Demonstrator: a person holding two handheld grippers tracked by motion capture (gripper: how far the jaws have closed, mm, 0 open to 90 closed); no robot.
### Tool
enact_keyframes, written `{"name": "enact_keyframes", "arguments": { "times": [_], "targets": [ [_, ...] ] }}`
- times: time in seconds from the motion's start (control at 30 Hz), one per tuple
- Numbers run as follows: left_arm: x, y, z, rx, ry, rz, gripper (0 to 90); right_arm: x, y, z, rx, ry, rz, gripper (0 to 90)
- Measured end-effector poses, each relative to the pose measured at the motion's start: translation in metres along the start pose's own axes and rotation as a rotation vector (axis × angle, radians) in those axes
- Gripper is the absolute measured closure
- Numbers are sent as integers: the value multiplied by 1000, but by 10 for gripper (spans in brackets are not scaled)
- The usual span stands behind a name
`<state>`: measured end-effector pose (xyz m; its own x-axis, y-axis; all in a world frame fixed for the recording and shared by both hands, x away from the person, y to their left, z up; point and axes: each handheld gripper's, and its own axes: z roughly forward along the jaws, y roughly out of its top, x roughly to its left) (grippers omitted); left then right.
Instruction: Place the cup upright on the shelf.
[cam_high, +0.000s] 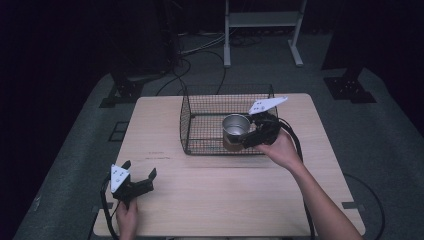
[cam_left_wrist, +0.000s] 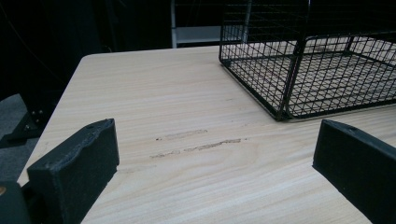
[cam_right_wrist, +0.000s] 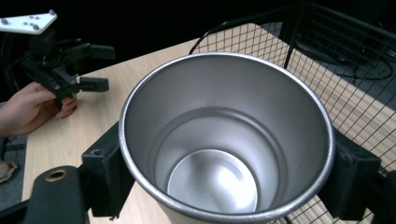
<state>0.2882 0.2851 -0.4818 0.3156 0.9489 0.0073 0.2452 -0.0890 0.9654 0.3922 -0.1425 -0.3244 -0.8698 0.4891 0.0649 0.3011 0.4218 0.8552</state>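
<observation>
Right gripper (cam_high: 243, 136) fingers (cam_right_wrist: 106, 175) clamp the steel cup (cam_high: 235, 128) on both sides, upright, mouth open. Cup sits inside the wire basket (cam_high: 200, 117), near its front right wall, on the wooden table (cam_high: 210, 195). Left gripper (cam_high: 140, 176) near the front left table edge, jaws wide, nothing between.

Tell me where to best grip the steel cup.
Grip the cup across its upper wall just under the rim, jaws on opposite sides, coming from the basket's near side. It stands upright and round, as the right gripper holds it.
</observation>
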Motion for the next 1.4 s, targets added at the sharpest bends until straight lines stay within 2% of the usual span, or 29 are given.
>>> {"name": "enact_keyframes", "arguments": {
  "times": [0.53, 1.03, 1.4],
  "targets": [
    [0, 0, 0, -1, -1, -4, 0, -13, 21, 11, 12, -4, -4, 179],
    [0, 0, 0, 4, -2, 1, 0, -30, 52, 22, 18, -25, -9, 179],
    [0, 0, -1, 3, -5, -5, 0, -39, 64, 30, 26, -35, -6, 179]
  ]
}}
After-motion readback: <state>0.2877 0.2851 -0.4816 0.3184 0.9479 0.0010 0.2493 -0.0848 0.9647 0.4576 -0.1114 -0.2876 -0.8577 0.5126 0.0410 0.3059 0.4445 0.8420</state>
